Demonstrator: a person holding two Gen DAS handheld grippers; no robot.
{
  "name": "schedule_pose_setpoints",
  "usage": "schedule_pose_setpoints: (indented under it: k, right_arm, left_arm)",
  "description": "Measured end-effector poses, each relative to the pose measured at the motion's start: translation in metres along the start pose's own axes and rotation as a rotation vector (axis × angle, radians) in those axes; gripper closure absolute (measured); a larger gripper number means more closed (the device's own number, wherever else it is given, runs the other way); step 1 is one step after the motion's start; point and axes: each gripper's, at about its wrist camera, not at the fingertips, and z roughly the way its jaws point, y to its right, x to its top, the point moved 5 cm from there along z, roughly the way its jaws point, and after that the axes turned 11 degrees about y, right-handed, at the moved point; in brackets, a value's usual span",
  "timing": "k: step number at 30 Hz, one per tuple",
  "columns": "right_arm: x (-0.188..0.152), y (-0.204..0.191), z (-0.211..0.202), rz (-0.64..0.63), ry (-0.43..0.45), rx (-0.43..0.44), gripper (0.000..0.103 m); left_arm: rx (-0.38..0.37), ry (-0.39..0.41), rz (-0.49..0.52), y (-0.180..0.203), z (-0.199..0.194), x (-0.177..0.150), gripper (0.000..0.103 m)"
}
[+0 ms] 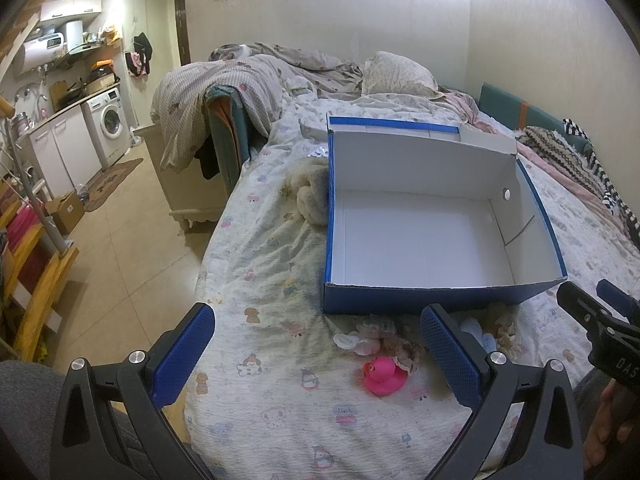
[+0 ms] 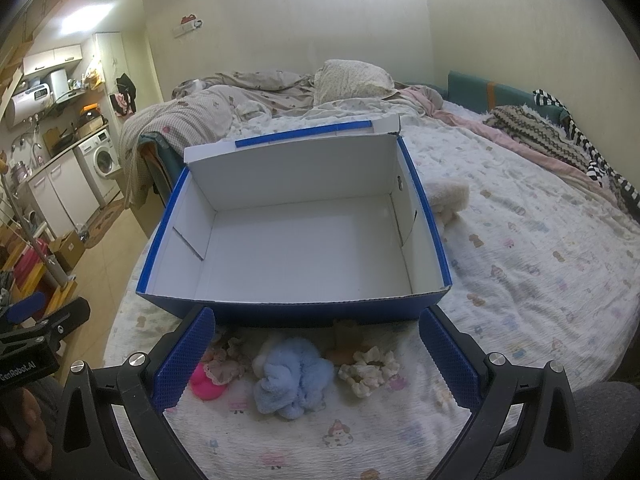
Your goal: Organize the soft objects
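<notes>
An open blue box (image 1: 400, 303) with a white, empty inside sits on the bed; in the right wrist view the same box (image 2: 280, 312) lies just ahead. In front of it lie small soft things: a pink duck (image 1: 382, 376) (image 2: 204, 388), a lacy brown-and-white piece (image 1: 396, 350), a light blue fluffy scrunchie (image 2: 294, 376) and a cream scrunchie (image 2: 368, 370). My left gripper (image 1: 316, 348) hovers open above the sheet near the duck. My right gripper (image 2: 316, 354) is open over the blue scrunchie. A cream plush (image 1: 310, 196) (image 2: 446, 194) lies beside the box.
The bed's printed sheet (image 2: 520, 280) spreads wide to the right; crumpled quilts and a pillow (image 2: 352, 78) lie at the far end, striped and knitted clothes (image 2: 560, 144) along the right. The bed edge drops to a tiled floor (image 1: 112, 260) on the left, with cabinets and a washing machine (image 1: 110, 122).
</notes>
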Motion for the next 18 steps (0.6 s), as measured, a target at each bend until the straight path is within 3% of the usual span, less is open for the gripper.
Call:
schedule_pose_setpoints:
  k: [18]
  right_arm:
    - [-0.0002,-0.0003,0.0001,-0.002,-0.002,0.000,0.000]
  left_arm:
    - [-0.001,-0.004,0.001,-0.0006,0.0015,-0.0012,0.000]
